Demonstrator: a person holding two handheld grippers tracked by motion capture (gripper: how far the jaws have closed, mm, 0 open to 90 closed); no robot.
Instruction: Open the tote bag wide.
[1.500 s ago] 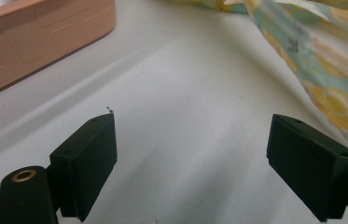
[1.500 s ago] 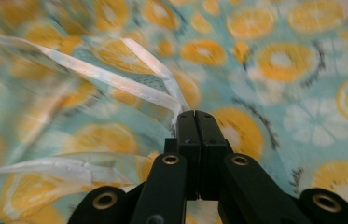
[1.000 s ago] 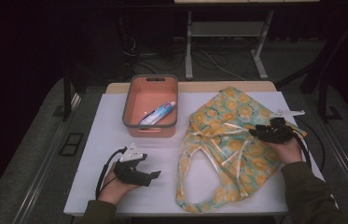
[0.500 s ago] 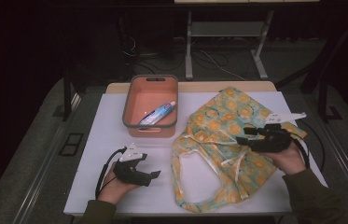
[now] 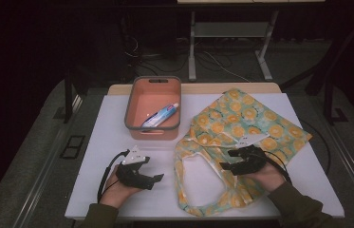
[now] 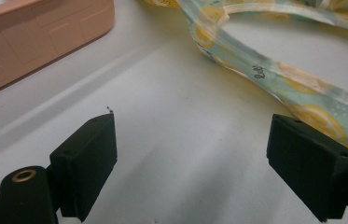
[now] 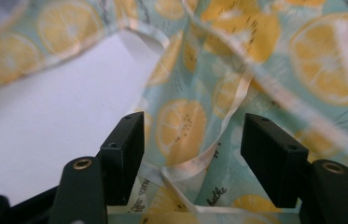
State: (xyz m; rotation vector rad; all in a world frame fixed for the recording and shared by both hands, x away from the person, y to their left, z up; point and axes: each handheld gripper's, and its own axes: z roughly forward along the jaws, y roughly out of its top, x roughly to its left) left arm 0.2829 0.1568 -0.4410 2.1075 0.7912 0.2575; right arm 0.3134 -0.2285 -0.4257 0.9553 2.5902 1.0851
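Right claw [image 5: 230, 160] is down over the lemon-print cloth tote bag [image 5: 255, 128], jaws parted with a pale ribbon strap [image 7: 218, 140] running between them, nothing pinched yet. The bag sprawls on the white bench [image 5: 98, 142] right of the salmon plastic bin [image 5: 153, 108], which holds a toothpaste tube [image 5: 161, 115]. Left claw [image 5: 158, 179] sits wide open and empty, bag handle loop just beyond it. The right hand looks the nearer.

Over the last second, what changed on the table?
The right tool moved from the bag's right side leftward and toward the person, onto the lemon-print bag by its handles; its jaws are open over the fabric. The left tool, bin and toothpaste stayed put.
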